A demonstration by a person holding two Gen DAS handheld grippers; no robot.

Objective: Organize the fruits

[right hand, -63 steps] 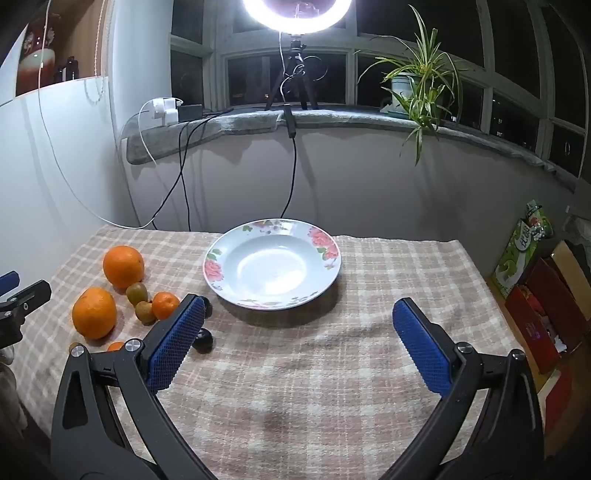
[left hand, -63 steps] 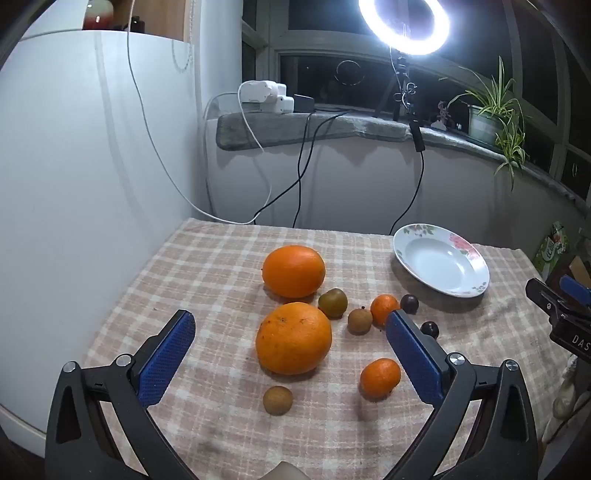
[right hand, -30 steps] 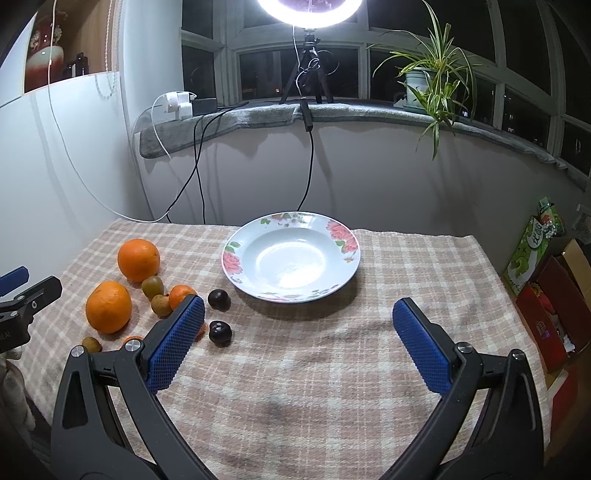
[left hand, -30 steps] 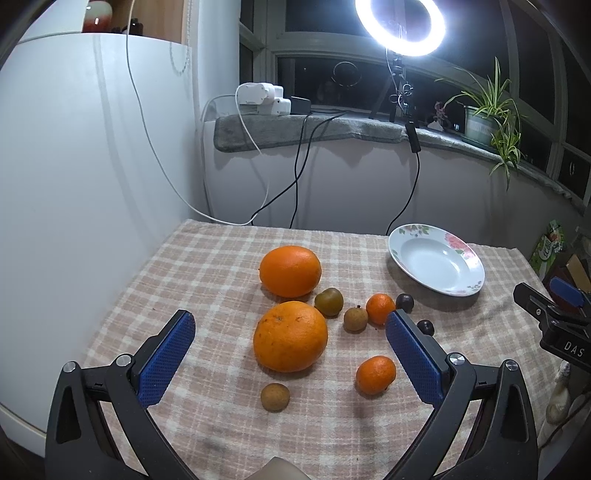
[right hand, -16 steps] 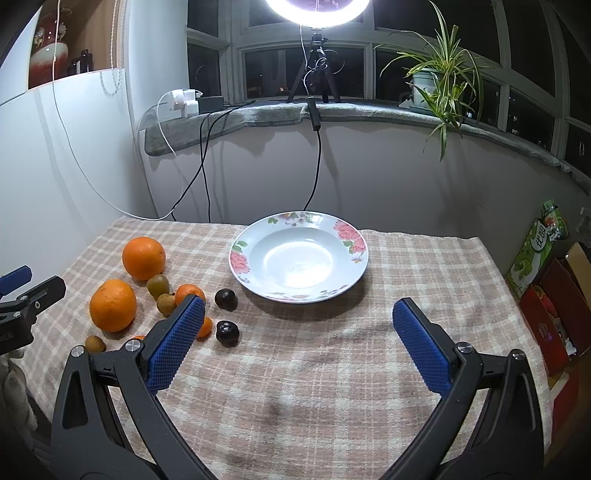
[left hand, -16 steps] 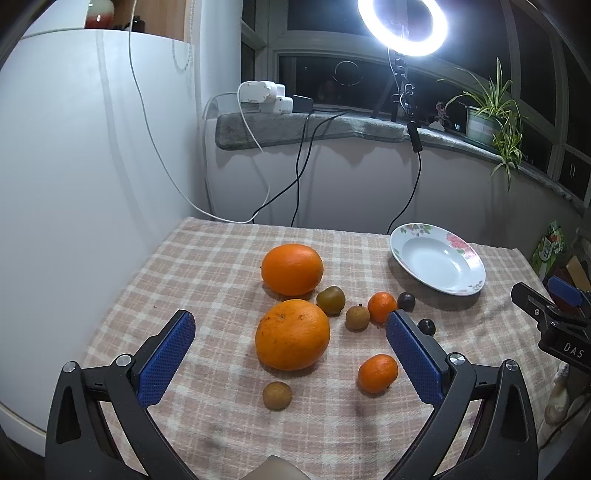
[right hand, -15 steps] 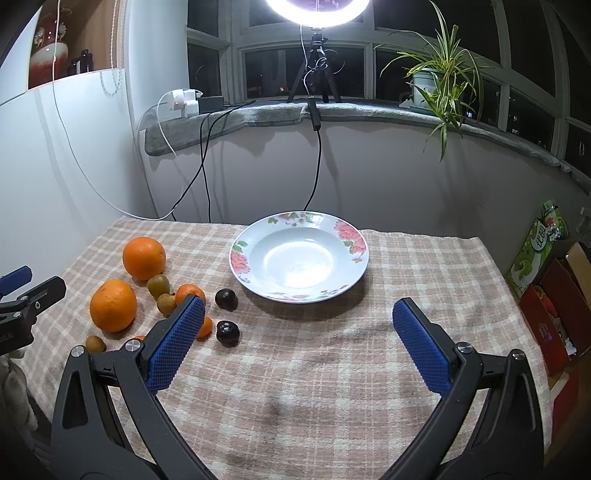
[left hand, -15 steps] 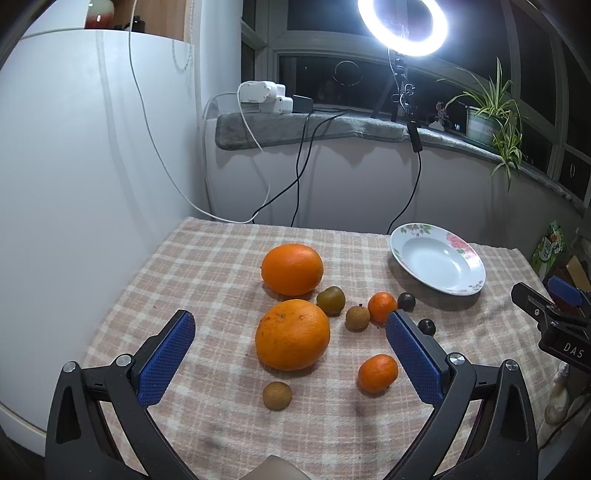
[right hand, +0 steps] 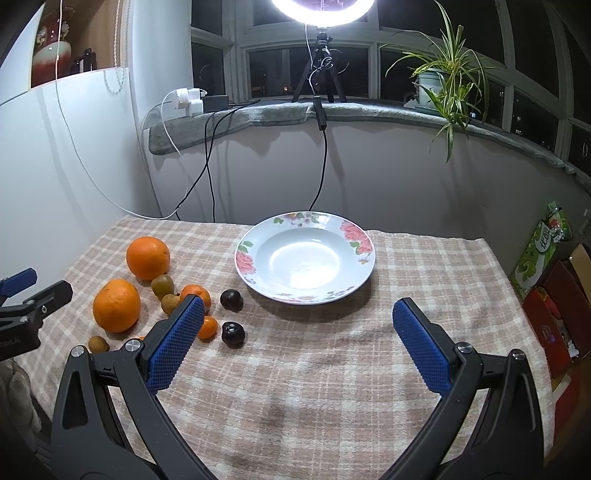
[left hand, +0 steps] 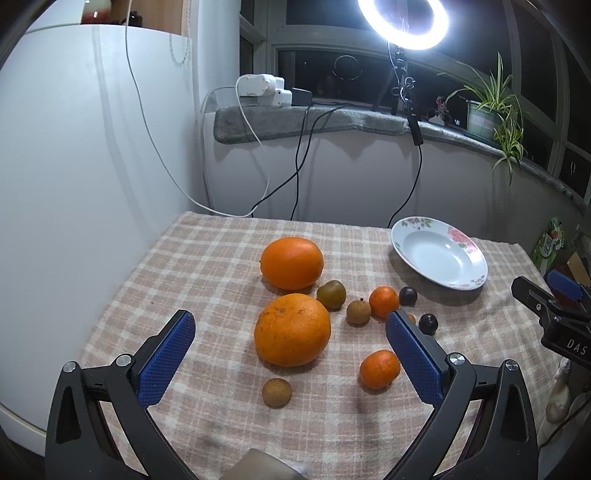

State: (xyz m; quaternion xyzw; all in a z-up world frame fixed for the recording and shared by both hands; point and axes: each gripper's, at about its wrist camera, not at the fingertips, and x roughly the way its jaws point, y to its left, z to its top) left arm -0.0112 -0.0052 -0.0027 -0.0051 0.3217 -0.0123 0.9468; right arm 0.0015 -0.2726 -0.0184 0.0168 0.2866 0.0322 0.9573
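Fruits lie on a checked cloth: two big oranges [left hand: 291, 330] [left hand: 291, 263], small tangerines [left hand: 379, 369] [left hand: 384, 302], brown longans [left hand: 277, 392] [left hand: 358, 312], a greenish fruit [left hand: 331, 293] and two dark plums [left hand: 407, 295] [left hand: 428, 323]. An empty flowered plate [left hand: 476, 271] sits at the right, also central in the right wrist view [right hand: 243, 264]. My left gripper [left hand: 290, 354] is open, hovering before the near orange. My right gripper [right hand: 297, 338] is open, empty, before the plate, with the fruits [right hand: 116, 305] to its left.
A white wall panel [left hand: 74, 184] borders the table's left side. Cables [left hand: 299, 158] hang from a ledge behind the table. A ring light [right hand: 320, 11] and a potted plant [right hand: 443, 85] stand on the sill. Boxes [right hand: 554, 291] stand off the table's right edge.
The right gripper has drifted back and leftward, so the plate and fruits shift right in its view. The left gripper has barely moved. Both stay open.
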